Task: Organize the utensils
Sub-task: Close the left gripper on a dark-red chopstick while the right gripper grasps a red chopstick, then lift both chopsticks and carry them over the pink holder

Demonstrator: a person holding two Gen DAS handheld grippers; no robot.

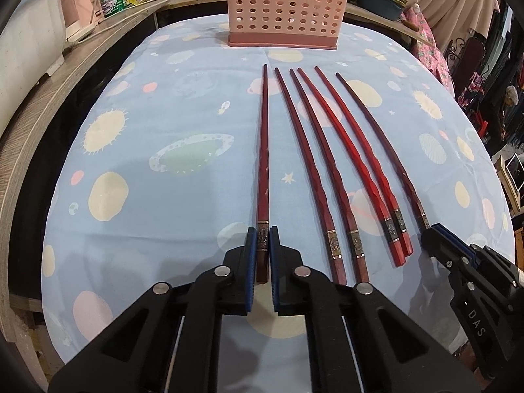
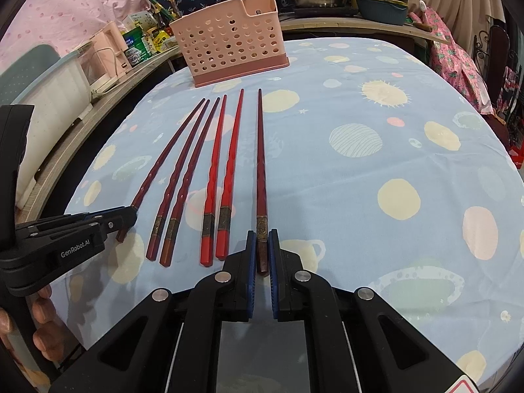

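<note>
1. The left gripper (image 1: pixel 262 239) has its fingers clamped on the handle end of the leftmost chopstick (image 1: pixel 263 150), which still lies flat on the tabletop (image 1: pixel 163 196).
2. The right gripper (image 2: pixel 261 240) grips the rightmost chopstick (image 2: pixel 260 163) the same way, near its decorated band (the thick end gives the pads more to bite on).
3. Four chopsticks (image 2: pixel 196 180) lie between the two grippers, tips pointing away from the fingers.
4. Beyond those tips stands the pink perforated holder (image 1: pixel 283 3), likely where each goes, so a handle grip leaves the tip free to drop in.
</note>
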